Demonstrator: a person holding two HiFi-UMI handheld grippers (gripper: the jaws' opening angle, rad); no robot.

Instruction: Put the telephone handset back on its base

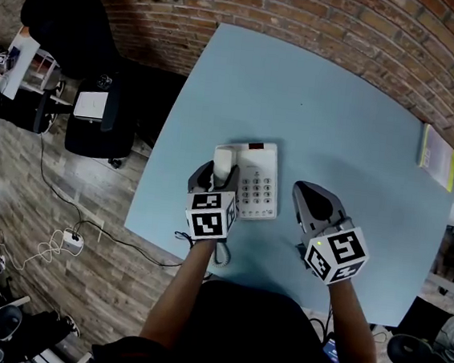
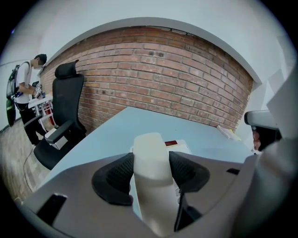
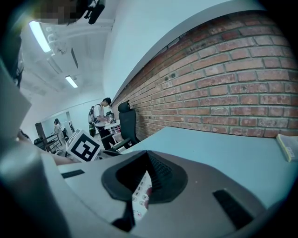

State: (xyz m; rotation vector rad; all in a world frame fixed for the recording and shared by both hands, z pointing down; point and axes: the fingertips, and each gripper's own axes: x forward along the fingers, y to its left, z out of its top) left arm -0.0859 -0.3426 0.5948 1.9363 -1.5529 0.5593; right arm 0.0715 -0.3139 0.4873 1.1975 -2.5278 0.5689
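- The handset (image 1: 223, 163) is seen over the left side of the base (image 1: 257, 185), lying along the cradle; it is clenched between the jaws of the left gripper (image 1: 214, 186), with a pad pressed on each flank.
- The task is judged nearly done; the handset is lined up with the cradle; what is left is to seat it fully and let go.
- The right gripper (image 1: 313, 200) is seen just right of the base, apart from it; its jaws are closed to a slit and nothing is gripped; keys are glimpsed through the slit.
- The base is set towards the near edge of the table (image 1: 330, 123); a book (image 1: 438, 156) lies at its far right edge.
- Whether the handset touches the cradle cannot be told, since the contact is covered by the gripper; the cord (image 1: 221, 254) is only partly seen below the left cube.
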